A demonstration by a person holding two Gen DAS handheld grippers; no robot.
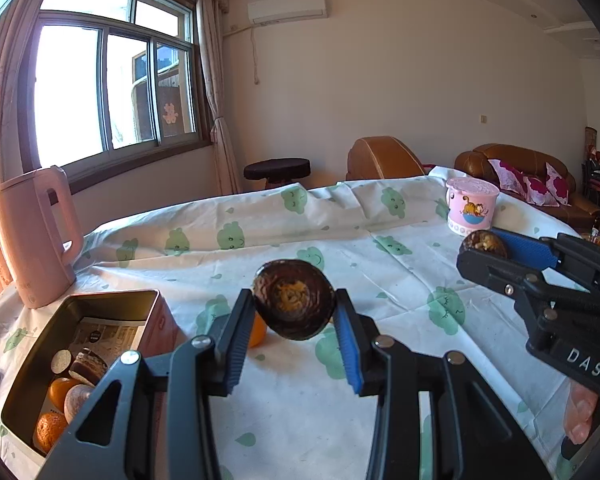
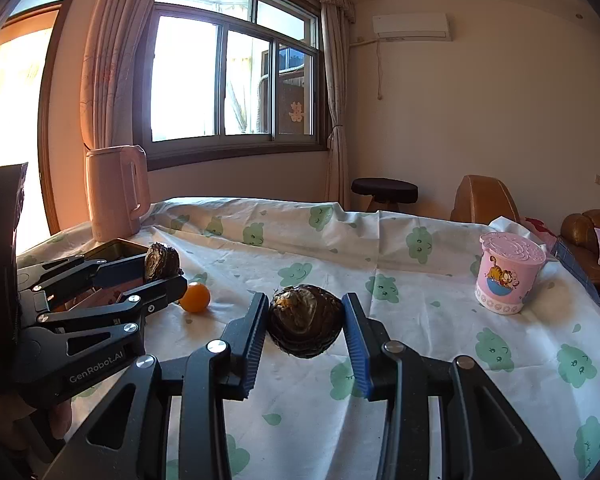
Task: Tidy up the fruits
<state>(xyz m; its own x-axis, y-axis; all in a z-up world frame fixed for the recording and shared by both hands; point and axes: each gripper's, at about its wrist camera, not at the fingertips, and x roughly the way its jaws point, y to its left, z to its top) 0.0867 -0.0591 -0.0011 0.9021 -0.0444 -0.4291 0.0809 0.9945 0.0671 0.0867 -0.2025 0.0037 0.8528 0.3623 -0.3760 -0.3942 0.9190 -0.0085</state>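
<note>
My left gripper (image 1: pixel 294 298) is shut on a dark brown round fruit (image 1: pixel 292 312), held above the tablecloth. My right gripper (image 2: pixel 306 304) is shut on a second dark brown fruit (image 2: pixel 306 328), also off the cloth. Each gripper shows in the other's view: the right gripper (image 1: pixel 482 247) with its fruit (image 1: pixel 480 240) at the right, the left gripper (image 2: pixel 163 273) with its fruit (image 2: pixel 162 265) at the left. A small orange (image 2: pixel 195 297) lies on the cloth by the left gripper, half hidden behind a finger in the left wrist view (image 1: pixel 258 334). A metal tin (image 1: pixel 28 364) at the left holds oranges and other round fruits.
A pink kettle (image 1: pixel 36 236) stands behind the tin at the table's left corner. A pink cartoon cup (image 2: pixel 508 276) stands at the right. A white cloth with green prints (image 2: pixel 420 320) covers the table. A stool and brown sofas stand beyond the far edge.
</note>
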